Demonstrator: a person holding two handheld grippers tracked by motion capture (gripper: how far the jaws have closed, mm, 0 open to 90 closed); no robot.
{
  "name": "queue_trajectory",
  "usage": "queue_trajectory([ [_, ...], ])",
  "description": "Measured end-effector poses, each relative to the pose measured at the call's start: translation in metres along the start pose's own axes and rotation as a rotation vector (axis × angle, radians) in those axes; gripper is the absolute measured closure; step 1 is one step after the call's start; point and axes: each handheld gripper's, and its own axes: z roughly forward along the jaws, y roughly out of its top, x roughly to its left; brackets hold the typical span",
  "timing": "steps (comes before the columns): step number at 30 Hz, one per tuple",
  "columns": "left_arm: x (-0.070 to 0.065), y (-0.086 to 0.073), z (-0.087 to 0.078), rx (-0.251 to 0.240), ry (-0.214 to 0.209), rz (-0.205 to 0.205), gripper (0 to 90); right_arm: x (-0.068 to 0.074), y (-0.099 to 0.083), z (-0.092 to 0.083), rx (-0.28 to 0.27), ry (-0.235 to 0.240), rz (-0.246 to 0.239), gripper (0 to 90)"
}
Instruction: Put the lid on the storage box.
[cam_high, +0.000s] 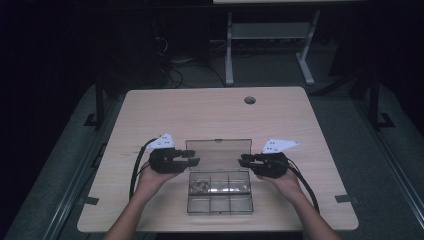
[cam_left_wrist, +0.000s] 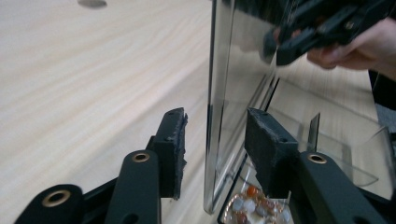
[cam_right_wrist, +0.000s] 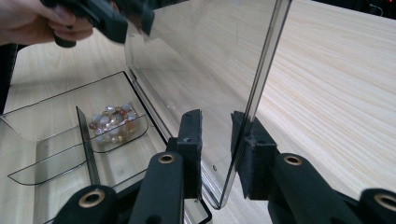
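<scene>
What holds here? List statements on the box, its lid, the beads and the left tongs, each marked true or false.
1. The clear box's lid stands open. True.
2. The beads lie in the middle compartment of the near row. False: they lie in the far-left compartment, beside the hinge.
3. The lid's edge sits between the left tongs' pads. True.
4. The left tongs clamp the lid. False: a gap shows on each side of it.
5. The box has four compartments. False: six.
</scene>
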Motion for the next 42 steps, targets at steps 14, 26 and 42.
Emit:
queue_trajectory([
  [14, -0.001, 0.023, -0.025, -0.132, 0.023, 0.025, 63.4, 0.000, 0.000, 0.000, -0.001, -0.002, -0.002, 72.5],
  [26, -0.002, 0.024, -0.030, -0.142, 0.040, 0.039, 79.4, 0.000, 0.000, 0.000, 0.000, -0.002, -0.001, 72.5],
  [42, -0.003, 0.024, -0.030, -0.143, 0.046, 0.039, 82.2, -0.002, 0.012, -0.010, -0.043, 0.008, 0.039, 65.5],
])
